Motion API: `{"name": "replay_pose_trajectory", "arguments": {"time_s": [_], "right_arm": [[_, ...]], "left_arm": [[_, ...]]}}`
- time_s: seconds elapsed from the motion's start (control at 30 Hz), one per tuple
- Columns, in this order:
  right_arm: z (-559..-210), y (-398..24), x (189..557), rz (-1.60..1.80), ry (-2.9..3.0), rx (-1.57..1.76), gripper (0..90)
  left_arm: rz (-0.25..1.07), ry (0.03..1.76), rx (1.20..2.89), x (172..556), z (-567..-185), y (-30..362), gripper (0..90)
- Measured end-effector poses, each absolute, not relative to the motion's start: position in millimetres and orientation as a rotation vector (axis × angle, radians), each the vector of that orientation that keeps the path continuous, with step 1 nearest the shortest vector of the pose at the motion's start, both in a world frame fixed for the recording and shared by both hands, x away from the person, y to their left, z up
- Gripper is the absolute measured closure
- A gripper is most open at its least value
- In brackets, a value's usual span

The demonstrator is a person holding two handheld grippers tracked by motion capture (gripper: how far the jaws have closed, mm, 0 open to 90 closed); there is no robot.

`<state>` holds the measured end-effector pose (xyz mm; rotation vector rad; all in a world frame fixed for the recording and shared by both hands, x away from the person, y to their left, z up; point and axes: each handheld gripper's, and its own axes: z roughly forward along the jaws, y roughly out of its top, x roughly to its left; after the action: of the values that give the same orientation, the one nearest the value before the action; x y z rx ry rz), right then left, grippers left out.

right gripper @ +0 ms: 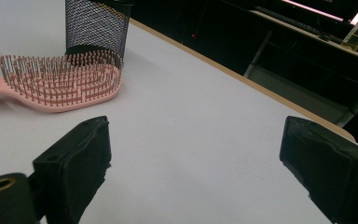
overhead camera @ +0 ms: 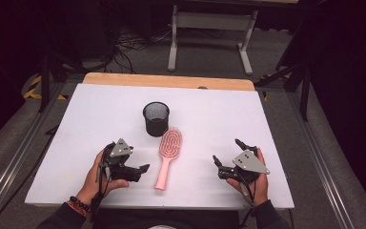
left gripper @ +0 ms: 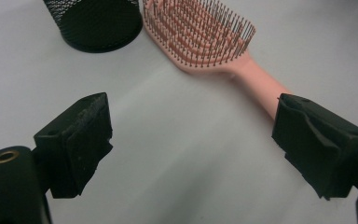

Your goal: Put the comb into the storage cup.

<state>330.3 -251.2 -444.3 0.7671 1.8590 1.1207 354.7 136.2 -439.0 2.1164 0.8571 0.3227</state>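
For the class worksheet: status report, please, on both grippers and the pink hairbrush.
Left hand-held gripper open, beside hairbrush handle. Right hand-held gripper open, holding nothing. Brush flat, bristles up, head next to mesh cup. Nothing in the way.

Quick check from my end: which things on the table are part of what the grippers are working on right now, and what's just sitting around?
In play:
- pink hairbrush, bristles up, handle toward the person
- black mesh cup, upright, just beyond the brush head
- left gripper, open, aimed at the brush handle
- right gripper, open, nothing between its jaws

Just about:
- grey metal stand on the floor beyond the table
- cables on the floor
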Motion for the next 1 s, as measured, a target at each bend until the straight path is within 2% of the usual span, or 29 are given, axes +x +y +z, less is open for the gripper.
{"name": "replay_pose_trajectory", "arguments": {"time_s": [0.8,1.0], "right_arm": [[-443.4,-257.5,331.7,1.123,1.861,0.790,9.6],[-443.8,-258.0,332.3,1.119,1.867,0.794,9.6]], "left_arm": [[0.267,1.001,2.221,362.4,-438.2,74.7,13.9],[0.239,1.026,2.266,366.5,-444.0,63.8,18.9]]}}
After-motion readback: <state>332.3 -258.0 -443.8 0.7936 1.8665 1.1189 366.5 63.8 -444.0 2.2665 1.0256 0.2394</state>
